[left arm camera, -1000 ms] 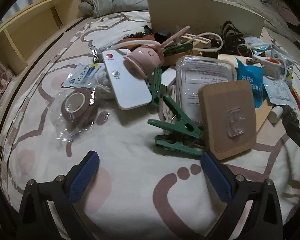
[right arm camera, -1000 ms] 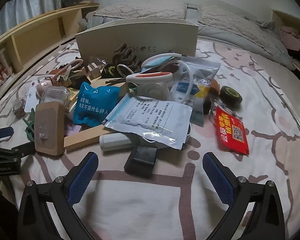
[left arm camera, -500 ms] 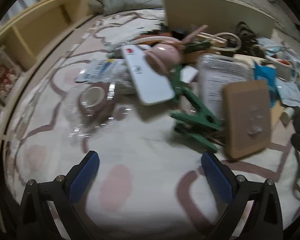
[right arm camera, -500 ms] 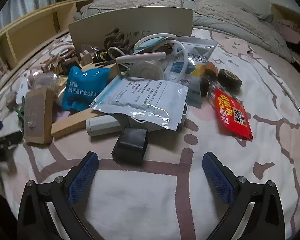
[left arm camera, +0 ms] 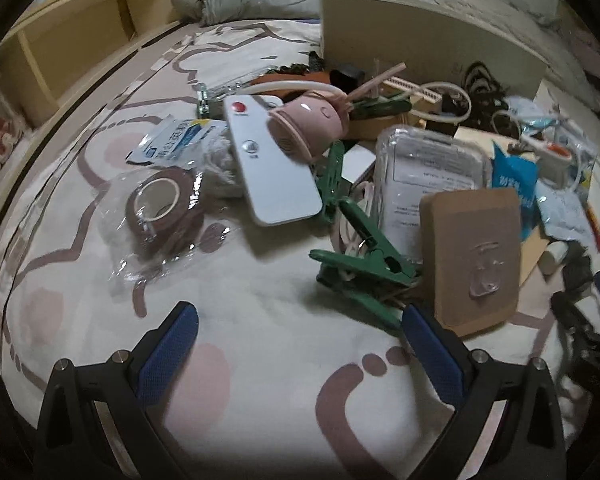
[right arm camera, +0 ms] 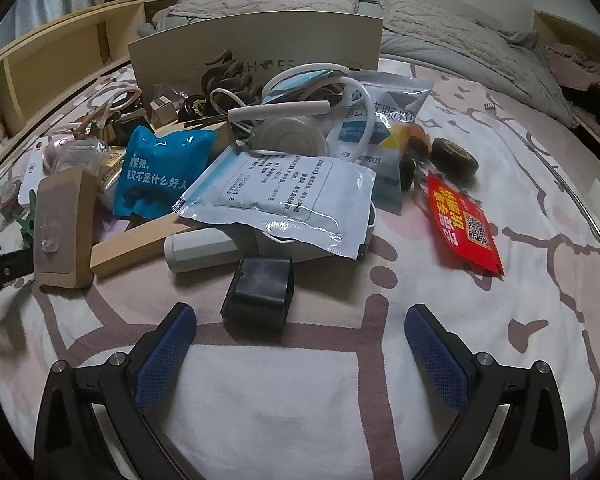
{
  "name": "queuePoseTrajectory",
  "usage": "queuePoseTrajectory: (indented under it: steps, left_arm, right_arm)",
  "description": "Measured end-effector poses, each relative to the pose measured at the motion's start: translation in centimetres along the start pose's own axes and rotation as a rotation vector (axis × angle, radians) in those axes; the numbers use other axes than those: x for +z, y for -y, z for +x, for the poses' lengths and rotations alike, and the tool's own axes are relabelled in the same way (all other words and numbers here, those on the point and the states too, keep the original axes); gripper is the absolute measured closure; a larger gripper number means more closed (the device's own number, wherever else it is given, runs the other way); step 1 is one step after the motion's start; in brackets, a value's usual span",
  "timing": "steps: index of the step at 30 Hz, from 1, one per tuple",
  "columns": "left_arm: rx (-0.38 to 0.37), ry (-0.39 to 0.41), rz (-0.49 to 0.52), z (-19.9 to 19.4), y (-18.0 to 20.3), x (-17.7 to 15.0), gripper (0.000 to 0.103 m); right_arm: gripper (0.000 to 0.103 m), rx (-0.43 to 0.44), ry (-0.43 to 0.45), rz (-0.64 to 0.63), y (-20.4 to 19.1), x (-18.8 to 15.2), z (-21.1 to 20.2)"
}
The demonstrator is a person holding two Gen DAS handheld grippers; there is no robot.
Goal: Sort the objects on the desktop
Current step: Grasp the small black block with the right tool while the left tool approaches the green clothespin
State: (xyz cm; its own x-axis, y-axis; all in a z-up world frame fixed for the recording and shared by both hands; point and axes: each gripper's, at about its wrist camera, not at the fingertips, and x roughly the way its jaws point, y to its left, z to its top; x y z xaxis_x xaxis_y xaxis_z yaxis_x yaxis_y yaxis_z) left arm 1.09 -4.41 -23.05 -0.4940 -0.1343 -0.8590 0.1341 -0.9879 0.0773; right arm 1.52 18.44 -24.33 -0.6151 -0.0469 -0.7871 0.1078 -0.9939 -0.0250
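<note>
We find a patterned bedsheet [right arm camera: 500, 320] strewn with clutter before a cream box [right arm camera: 260, 48]; left tool [left arm camera: 300, 332] and right tool [right arm camera: 300, 332] hover low, both spread wide, empty.

Left: tape roll [left arm camera: 165, 210] left of my clips [left arm camera: 364, 268] | Right: box [right arm camera: 260, 292] before pouch [right arm camera: 280, 196], packet [right arm camera: 462, 226] right | all on bed [right arm camera: 260, 400]

Dim bedroom: a bed [right arm camera: 500, 272] with white, pink-patterned sheet, rumpled grey quilt [right arm camera: 440, 28] at its head, wooden shelving [right arm camera: 52, 60] along the left side.
</note>
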Motion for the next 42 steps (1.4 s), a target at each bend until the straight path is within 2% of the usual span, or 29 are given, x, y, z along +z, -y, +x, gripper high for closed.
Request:
queuePoseTrajectory:
  steps: [6, 11, 19, 23, 27, 28, 30, 33, 37, 40, 42]
  left_arm:
    - [0.072, 0.007, 0.039, -0.2, 0.3, -0.5, 0.0]
    - [0.117, 0.001, 0.022, -0.5, -1.2, -0.8, 0.0]
    - [0.224, -0.013, -0.015, -1.1, -3.8, -1.0, 0.0]
    - [0.239, -0.028, -0.064, -1.1, -5.0, -1.1, 0.0]
    - [0.243, -0.031, -0.065, -1.1, -4.9, -1.1, 0.0]
    - [0.241, -0.032, -0.064, -1.1, -4.9, -1.0, 0.0]
    - [0.196, -0.042, -0.069, -1.1, -4.8, -0.8, 0.0]
    - [0.096, -0.052, -0.073, -1.5, -4.7, -0.8, 0.0]
    - [0.019, -0.027, -0.061, -2.4, -4.0, -0.5, 0.0]
    - [-0.019, -0.026, -0.062, -2.5, -3.5, -0.3, 0.0]
    - [-0.001, -0.036, -0.053, -2.1, -3.1, -0.3, 0.0]
  right_arm:
    - [0.0, 0.014, -0.004, 0.003, 0.1, 0.0, 0.1]
    - [0.0, 0.028, -0.037, 0.023, 0.2, 0.3, 0.4]
    - [0.0, 0.041, -0.023, 0.028, 0.4, 0.2, 0.4]
    - [0.0, 0.073, -0.03, 0.032, 0.8, 0.4, 0.2]
    - [0.001, 0.116, -0.01, 0.08, 1.6, 0.4, -0.4]
    - [0.003, 0.122, -0.005, 0.09, 1.7, 0.4, -0.6]
    - [0.018, 0.117, 0.007, 0.104, 1.9, 0.6, -0.9]
    - [0.028, 0.132, 0.012, 0.117, 2.1, 0.8, -1.0]
    - [0.042, 0.16, 0.014, 0.092, 1.3, 1.1, -1.3]
    - [0.051, 0.183, 0.009, 0.069, 0.7, 1.2, -1.3]
    - [0.06, 0.195, 0.008, 0.057, 0.5, 1.4, -1.3]
